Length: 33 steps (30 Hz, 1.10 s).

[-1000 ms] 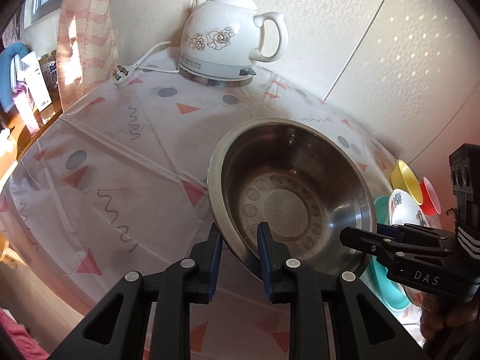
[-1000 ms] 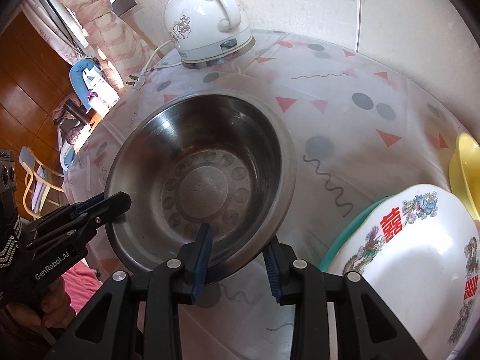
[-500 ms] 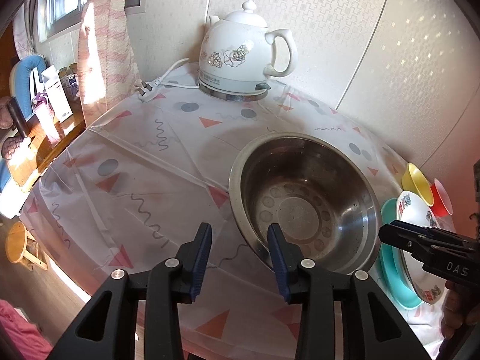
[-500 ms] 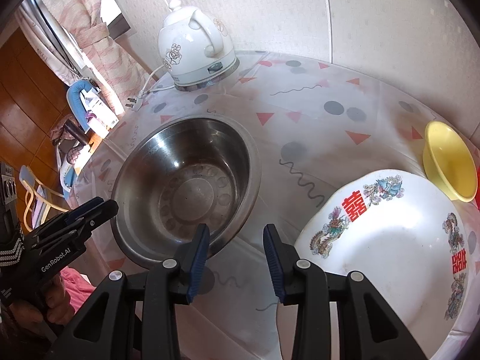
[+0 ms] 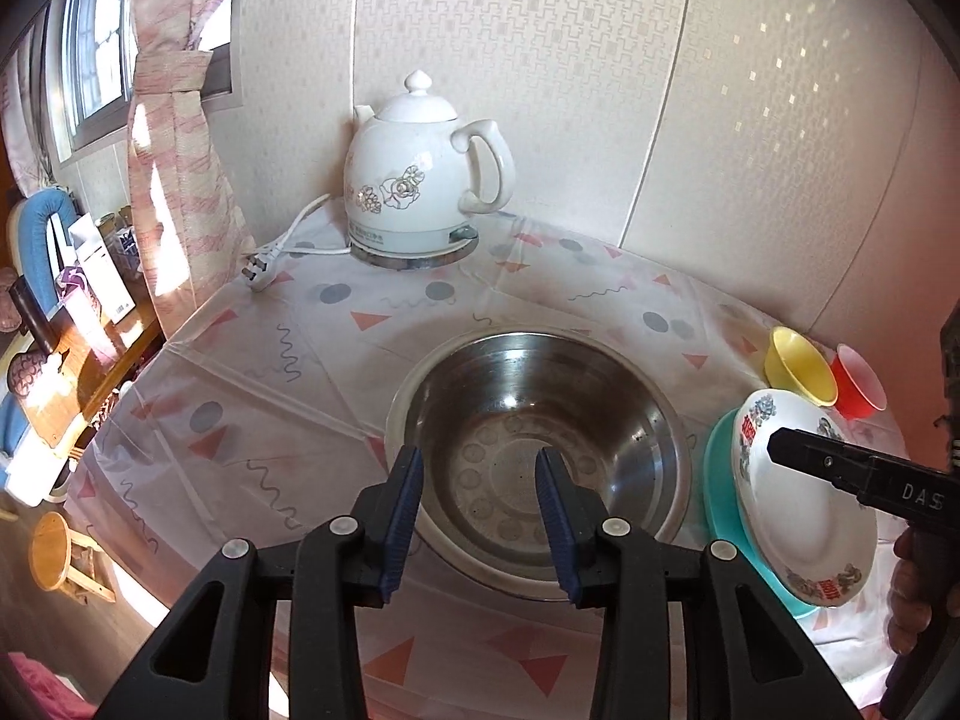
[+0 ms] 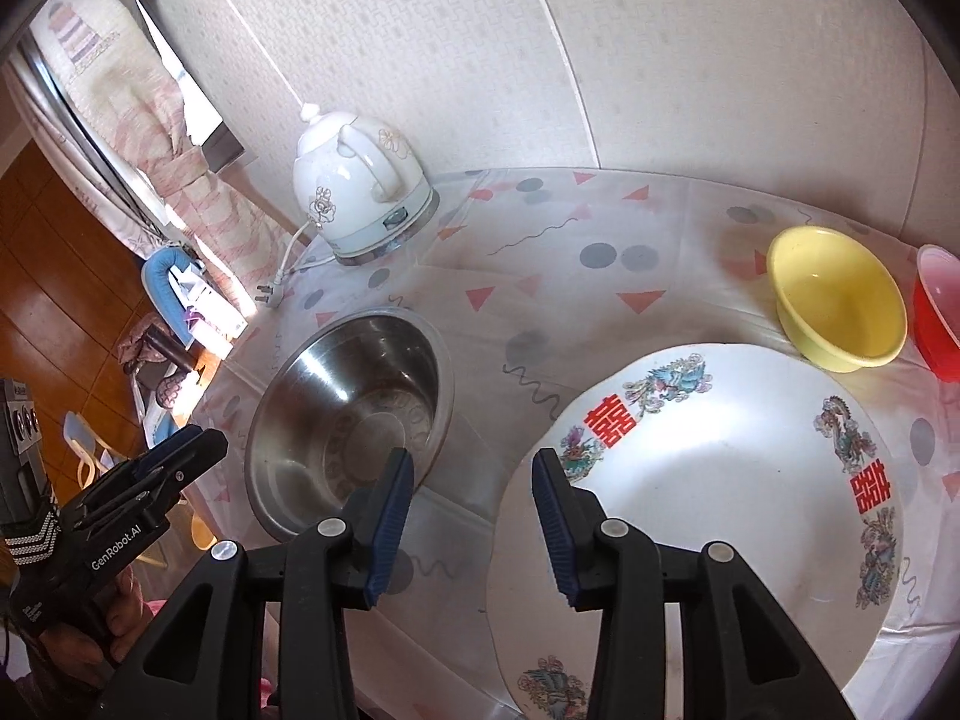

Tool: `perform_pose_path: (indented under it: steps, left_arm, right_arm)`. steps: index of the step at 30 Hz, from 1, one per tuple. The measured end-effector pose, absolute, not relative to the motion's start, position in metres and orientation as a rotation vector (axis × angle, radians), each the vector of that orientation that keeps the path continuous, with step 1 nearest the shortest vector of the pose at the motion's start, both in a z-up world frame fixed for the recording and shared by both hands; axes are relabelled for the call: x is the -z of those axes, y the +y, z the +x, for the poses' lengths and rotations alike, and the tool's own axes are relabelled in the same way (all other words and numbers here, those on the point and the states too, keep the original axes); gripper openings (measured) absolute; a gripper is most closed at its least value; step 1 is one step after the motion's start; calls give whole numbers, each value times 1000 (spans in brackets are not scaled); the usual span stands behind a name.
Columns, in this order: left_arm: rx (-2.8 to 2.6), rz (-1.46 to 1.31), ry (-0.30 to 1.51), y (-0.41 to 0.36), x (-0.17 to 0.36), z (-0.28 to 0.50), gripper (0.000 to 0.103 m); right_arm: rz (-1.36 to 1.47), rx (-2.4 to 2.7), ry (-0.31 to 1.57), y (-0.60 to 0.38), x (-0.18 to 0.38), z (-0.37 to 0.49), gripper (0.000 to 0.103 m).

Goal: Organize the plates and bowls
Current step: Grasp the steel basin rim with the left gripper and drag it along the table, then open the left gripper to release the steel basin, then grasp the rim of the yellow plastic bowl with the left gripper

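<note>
A steel bowl (image 5: 540, 456) (image 6: 348, 426) sits upright on the patterned tablecloth, with nothing touching it. My left gripper (image 5: 478, 516) hovers open above its near rim, nothing between the pads. My right gripper (image 6: 474, 516) is open too, over the cloth between the steel bowl and a white plate (image 6: 720, 480) with red characters. In the left wrist view that white plate (image 5: 798, 510) rests on a teal plate (image 5: 720, 498). A yellow bowl (image 6: 837, 297) and a red bowl (image 6: 939, 318) stand behind them.
A white electric kettle (image 5: 414, 192) stands at the back against the wall, its cord and plug (image 5: 261, 270) lying on the cloth. The table's left edge drops to a wooden floor with a stool (image 5: 60, 552). A curtain (image 5: 174, 180) hangs at the left.
Both grippers opened and came off the steel bowl's rim, then drew back and up. The right one swung toward the white plate. The bowl stays on the cloth.
</note>
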State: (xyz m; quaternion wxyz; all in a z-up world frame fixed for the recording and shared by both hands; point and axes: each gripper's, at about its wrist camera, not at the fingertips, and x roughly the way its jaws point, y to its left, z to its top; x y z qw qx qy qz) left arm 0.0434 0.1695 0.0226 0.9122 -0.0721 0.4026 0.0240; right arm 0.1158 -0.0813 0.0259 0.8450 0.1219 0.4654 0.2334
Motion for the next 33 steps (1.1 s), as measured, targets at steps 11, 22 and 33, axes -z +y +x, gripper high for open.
perform_pose_path:
  steps: [11,22,33]
  left_arm:
    - [43,-62,861,121,-23,67,41]
    - [137,-30,892,72,-32,109,49]
    - [264,-54,981,14,-27,168,49]
  right_arm:
    - [432,-363,930,-166,-20,118,42]
    - [585,-239,905,-242,-5,119,50]
    - [655,-117,939,-283,12,155,50]
